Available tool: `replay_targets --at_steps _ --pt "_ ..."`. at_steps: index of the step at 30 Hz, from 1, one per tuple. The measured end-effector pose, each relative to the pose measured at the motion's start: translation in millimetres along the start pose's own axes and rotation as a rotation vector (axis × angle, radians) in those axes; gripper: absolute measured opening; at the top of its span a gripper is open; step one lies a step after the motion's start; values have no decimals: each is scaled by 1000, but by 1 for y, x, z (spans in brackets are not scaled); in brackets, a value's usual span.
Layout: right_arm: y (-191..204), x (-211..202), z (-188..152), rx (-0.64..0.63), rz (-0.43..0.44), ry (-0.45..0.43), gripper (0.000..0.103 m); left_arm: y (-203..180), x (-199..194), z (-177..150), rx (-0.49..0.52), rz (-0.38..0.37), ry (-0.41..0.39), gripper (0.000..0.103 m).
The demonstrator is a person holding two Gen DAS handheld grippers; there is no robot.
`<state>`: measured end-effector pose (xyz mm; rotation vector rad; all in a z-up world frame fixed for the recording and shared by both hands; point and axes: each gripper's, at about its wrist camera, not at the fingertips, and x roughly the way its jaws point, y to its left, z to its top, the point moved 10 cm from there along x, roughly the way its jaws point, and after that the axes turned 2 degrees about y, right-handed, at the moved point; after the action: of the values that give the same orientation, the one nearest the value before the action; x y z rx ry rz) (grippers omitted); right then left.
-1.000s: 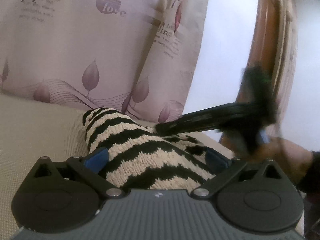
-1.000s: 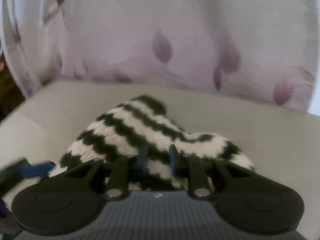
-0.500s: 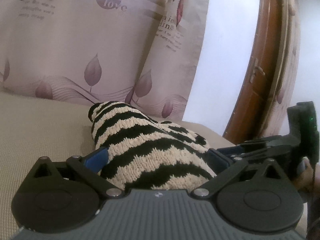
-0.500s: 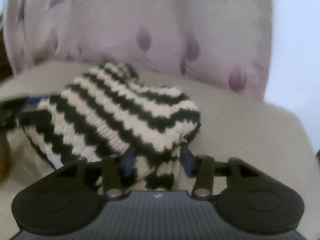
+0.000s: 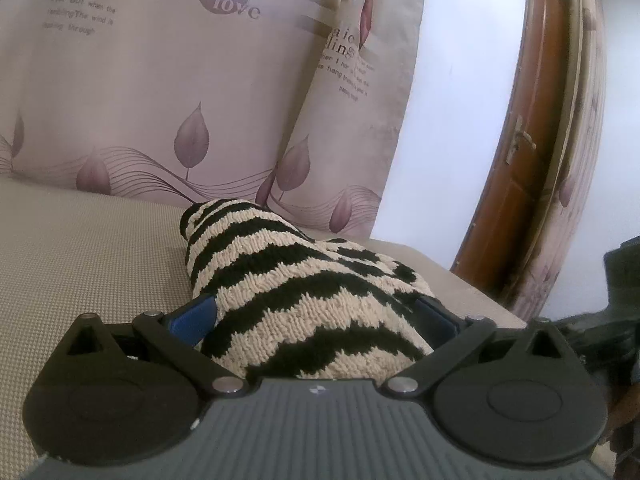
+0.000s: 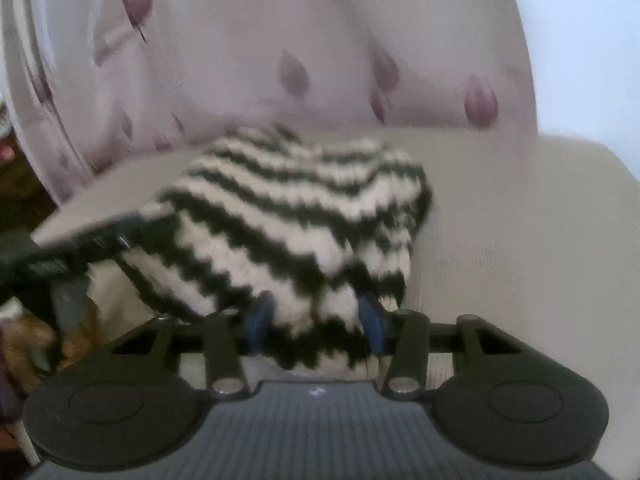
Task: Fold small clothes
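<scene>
A knit garment with black and cream zigzag stripes lies bunched on a beige cushioned surface. My left gripper has its jaws spread wide, and the garment fills the gap between the blue pads. In the right wrist view, which is blurred, the garment spreads ahead. Its near hem sits between the pads of my right gripper. Those jaws are closing and touch the cloth on both sides. The left gripper shows dimly at the garment's left end. The right gripper is at the left view's right edge.
A pale curtain printed with purple leaves and text hangs right behind the surface. A brown wooden door and a white wall stand to the right. The surface's bare fabric extends right of the garment.
The right gripper left the top of the garment and moved to its right-hand end, lower down. Its jaws widened, then narrowed around the hem. The left gripper stayed put.
</scene>
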<state>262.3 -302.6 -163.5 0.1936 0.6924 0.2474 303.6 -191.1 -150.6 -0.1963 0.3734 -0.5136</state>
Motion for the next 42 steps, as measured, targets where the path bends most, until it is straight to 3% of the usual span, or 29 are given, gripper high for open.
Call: replay_targets --at_steps 2,5,7,10,14,17,20,23,25,26,28,30,34,42 --pt "6 -7 9 -84 -60 -32 16 0 0 0 -2 -5 -4 103" --pt "-1 -16 19 -162 -153 -44 10 -4 -1 0 12 -18 -12 103" --pt "-15 -11 16 -148 -181 -22 6 -4 0 -1 20 -4 -5 103" --pt "-25 8 -15 -68 -126 56 6 -3 1 -1 8 -5 -1 103" --pt "-38 -23 -1 69 -122 -99 7 -5 0 -1 20 -8 -1 103" --pt "-11 -48 24 58 -11 -221 7 -6 1 -1 24 -11 -1 103" --pt "21 -37 38 -19 53 -197 7 -6 0 -1 24 -10 -4 103" --pt "30 -6 29 -114 27 -96 7 -3 -2 -1 10 -10 -11 103" --pt "16 20 5 -242 -101 7 4 0 -4 1 -5 -5 -28 103" --pt "12 18 -1 -258 -81 -39 4 1 -6 3 -5 2 -41 103" --pt "3 15 0 -130 -32 -50 4 3 -9 6 -4 22 -61 103" --pt "7 18 0 -170 -52 -66 4 6 -8 7 -15 36 -58 103" --pt "5 16 -9 -145 -18 -150 4 16 6 -1 -60 71 30 103" --pt "5 16 -7 -119 -4 -166 4 14 23 -11 -5 130 114 103"
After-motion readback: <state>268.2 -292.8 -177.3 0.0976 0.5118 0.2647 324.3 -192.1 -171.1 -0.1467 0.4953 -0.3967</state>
